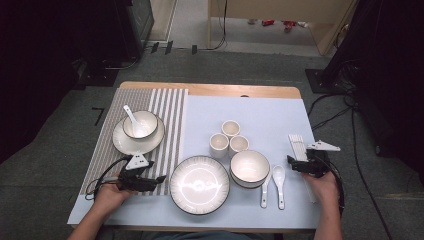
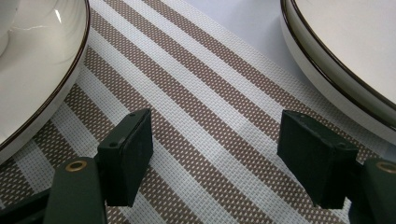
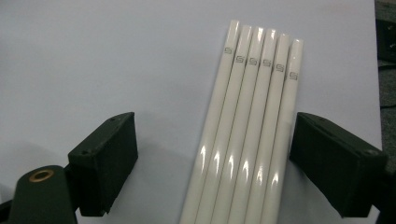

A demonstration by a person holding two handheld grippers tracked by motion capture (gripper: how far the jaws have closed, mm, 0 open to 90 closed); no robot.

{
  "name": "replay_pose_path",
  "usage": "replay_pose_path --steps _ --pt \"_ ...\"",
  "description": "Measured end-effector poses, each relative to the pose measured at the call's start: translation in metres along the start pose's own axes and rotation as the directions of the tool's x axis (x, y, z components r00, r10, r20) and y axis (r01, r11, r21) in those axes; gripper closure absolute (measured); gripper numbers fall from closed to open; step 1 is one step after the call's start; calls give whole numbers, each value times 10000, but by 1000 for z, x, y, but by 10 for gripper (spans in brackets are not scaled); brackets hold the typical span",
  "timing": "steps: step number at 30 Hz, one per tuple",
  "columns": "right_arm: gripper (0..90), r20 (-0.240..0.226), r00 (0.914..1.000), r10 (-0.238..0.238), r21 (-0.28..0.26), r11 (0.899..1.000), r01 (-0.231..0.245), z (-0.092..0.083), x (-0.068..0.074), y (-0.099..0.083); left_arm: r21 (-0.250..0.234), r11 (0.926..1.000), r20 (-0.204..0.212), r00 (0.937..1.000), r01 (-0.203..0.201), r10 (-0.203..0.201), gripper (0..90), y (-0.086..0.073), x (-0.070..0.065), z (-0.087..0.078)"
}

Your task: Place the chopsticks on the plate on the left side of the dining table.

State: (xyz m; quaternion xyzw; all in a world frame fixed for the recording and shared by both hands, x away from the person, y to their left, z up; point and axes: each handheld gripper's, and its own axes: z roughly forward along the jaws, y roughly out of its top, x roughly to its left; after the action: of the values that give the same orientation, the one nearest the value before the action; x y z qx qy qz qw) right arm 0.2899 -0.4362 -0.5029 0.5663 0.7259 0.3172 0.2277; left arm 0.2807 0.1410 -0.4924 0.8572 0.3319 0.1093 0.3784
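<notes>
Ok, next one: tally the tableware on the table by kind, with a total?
Chopsticks: 6
Cups: 3
Spoons: 3, one in the bowl on the striped mat
Bowls: 2
Plates: 2, one under the far bowl
Total: 16

We are seeing a placemat (image 2: 219, 116) woven in brown and white stripes, lying on a pale blue-white table cover (image 1: 270, 120), and white plates (image 1: 199, 184) and bowls (image 1: 249, 167) edged with a thin dark rim line. We are looking at 6 glossy white chopsticks (image 3: 247, 135), each carrying a small grey square mark near its end, between the black jaws of the right gripper (image 3: 215, 163). We are also noting 3 plain white cups (image 1: 229, 137) and 2 white spoons (image 1: 278, 181) near the black left gripper (image 2: 217, 158).
</notes>
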Motion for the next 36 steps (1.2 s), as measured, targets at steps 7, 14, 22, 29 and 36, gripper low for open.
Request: replay_pose_path --steps 7,14,22,29,36 --pt "144 -1 10000 1 2 10000 -1 0 0 0 -305 9992 22 9997 -253 253 237 -5 -1 1" --pt "146 10 10000 2 7 10000 -2 0 0 0 -265 9990 -95 9993 -361 359 234 -5 -3 2" --pt "158 91 10000 18 82 10000 -19 -1 1 2 -228 9984 -147 9986 -510 507 220 -5 -5 3" --pt "208 335 9993 149 78 9999 -151 -1 2 4 -210 9981 -187 9982 -571 567 213 -5 -5 3" --pt "232 432 9988 230 45 9997 -232 -3 1 5 -203 9980 -210 9980 -597 592 212 -5 -6 3"
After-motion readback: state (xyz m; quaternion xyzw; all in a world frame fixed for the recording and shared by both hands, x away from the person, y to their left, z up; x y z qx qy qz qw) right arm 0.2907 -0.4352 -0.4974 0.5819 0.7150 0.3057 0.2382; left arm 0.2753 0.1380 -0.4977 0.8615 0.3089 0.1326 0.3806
